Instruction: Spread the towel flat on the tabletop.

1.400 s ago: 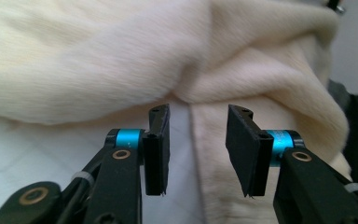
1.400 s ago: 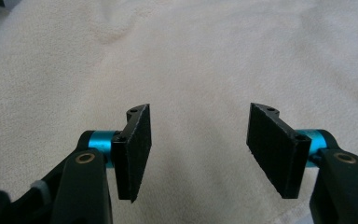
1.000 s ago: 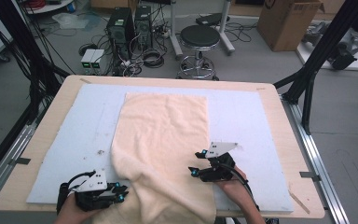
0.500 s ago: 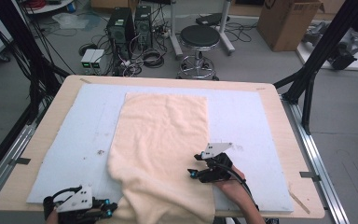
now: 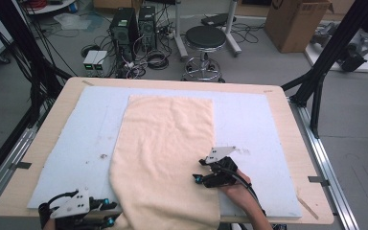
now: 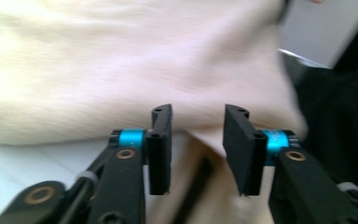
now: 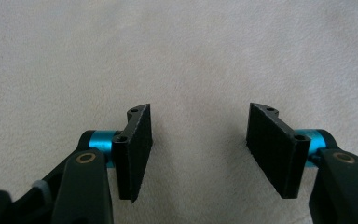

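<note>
A cream towel (image 5: 167, 143) lies lengthwise on the pale blue mat (image 5: 86, 124), and its near end hangs over the table's front edge. My left gripper (image 5: 111, 213) is at the front edge, just left of the towel's near left corner. Its jaws have just been opening, and in the left gripper view (image 6: 196, 140) the gap between them holds nothing; the towel (image 6: 121, 60) lies just beyond the tips. My right gripper (image 5: 197, 179) rests over the towel's near right part. It stands open, with bare towel (image 7: 196, 60) under and between its pads.
The wooden table (image 5: 287, 124) carries the mat. Bare mat lies on both sides of the towel. Beyond the table are a black stool (image 5: 205, 38), computer boxes with cables (image 5: 133, 24) and a cardboard box (image 5: 299, 21). Black frame legs (image 5: 316, 81) stand at the right.
My left gripper has drawn back from the mat toward the table's front edge, and the towel's near left part has shifted with it. The right gripper has stayed in place.
</note>
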